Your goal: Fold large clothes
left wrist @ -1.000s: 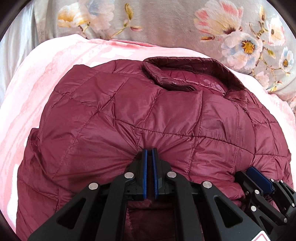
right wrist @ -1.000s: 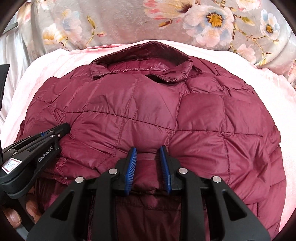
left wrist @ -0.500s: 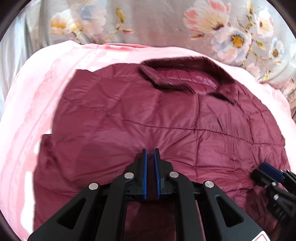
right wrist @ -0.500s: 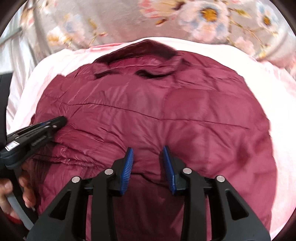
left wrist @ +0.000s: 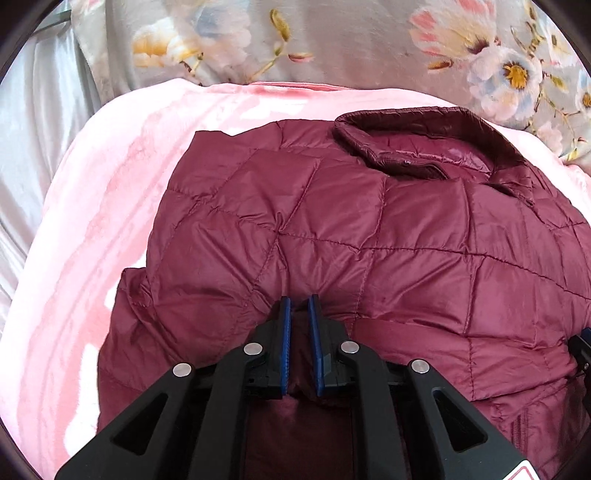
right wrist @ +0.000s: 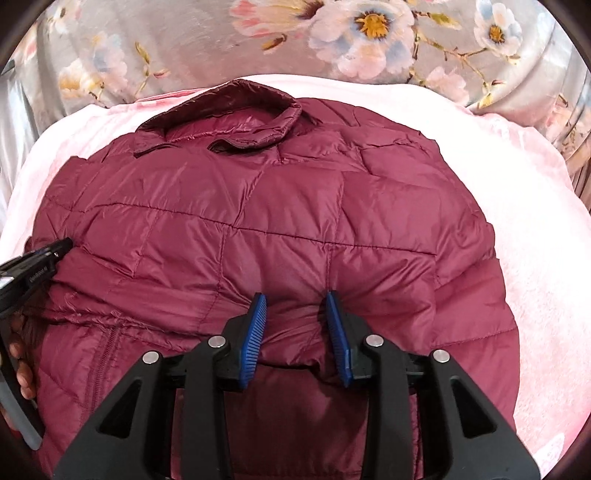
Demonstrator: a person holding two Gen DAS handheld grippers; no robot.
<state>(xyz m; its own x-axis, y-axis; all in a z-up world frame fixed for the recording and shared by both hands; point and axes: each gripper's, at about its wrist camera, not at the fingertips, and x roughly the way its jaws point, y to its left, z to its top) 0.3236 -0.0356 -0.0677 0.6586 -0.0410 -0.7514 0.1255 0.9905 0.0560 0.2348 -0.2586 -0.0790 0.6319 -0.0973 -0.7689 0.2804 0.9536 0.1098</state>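
Jacket [left wrist: 369, 229], maroon and quilted, lies on the pink blanket [left wrist: 92, 221], collar [left wrist: 424, 140] at twelve o'clock. I have my left gripper [left wrist: 299, 306] pinching its near edge; my right gripper [right wrist: 295, 306] stands wider, fabric bunched between its pads

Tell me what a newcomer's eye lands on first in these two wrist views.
The maroon quilted puffer jacket fills both views, spread on a pink blanket with its collar at the far end, near the floral fabric behind. Next come the blue-padded grippers at the near hem: the left gripper is pinched nearly shut on a fold of fabric, while the right gripper stands wider, with puffy fabric bulging between its pads.
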